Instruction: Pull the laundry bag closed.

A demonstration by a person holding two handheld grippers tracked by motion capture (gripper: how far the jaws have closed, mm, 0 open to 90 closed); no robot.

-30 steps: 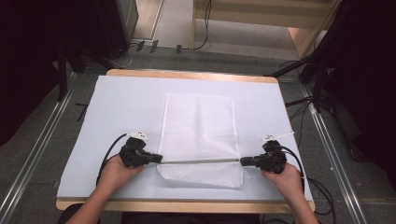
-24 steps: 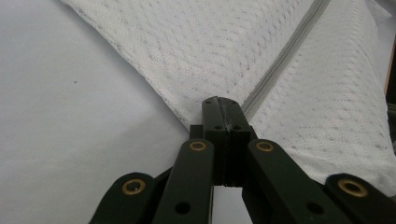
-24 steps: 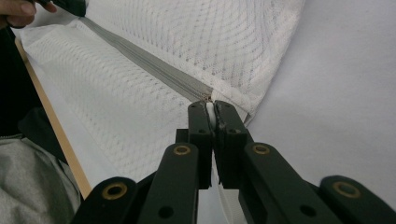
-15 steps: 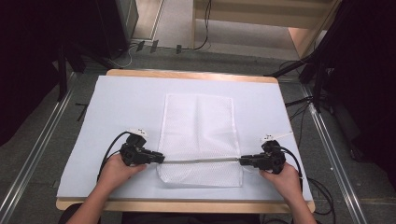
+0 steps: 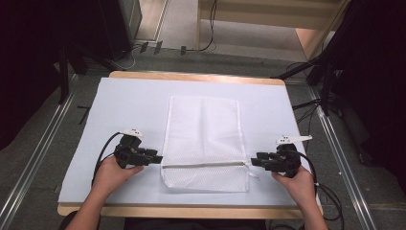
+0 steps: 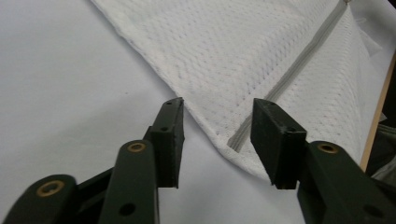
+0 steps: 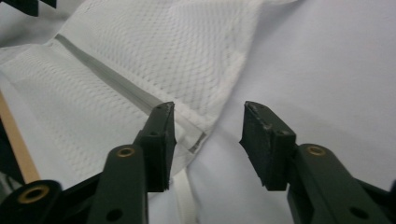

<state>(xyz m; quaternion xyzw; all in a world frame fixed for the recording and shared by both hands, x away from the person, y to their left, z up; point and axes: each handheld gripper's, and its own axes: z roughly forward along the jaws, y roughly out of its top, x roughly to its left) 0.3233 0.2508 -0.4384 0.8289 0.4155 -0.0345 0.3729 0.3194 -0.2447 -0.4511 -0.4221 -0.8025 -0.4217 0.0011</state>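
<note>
High view: white mesh bag [image 5: 205, 143] (flat), grey zipper [image 5: 206, 165].

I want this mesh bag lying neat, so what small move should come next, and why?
Probably draw both grippers back off the mesh laundry bag. The left gripper and right gripper have just been opening, each at one end of the grey zipper, and the bag lies flat.

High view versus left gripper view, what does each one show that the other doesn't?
High view: the whole mesh bag, both hands, the right gripper and the floor beyond the table. Left gripper view: the left gripper up close, jaws apart, nothing pinched, and the weave of the mesh. Both: the bag, its grey zipper and the white table cover.
</note>
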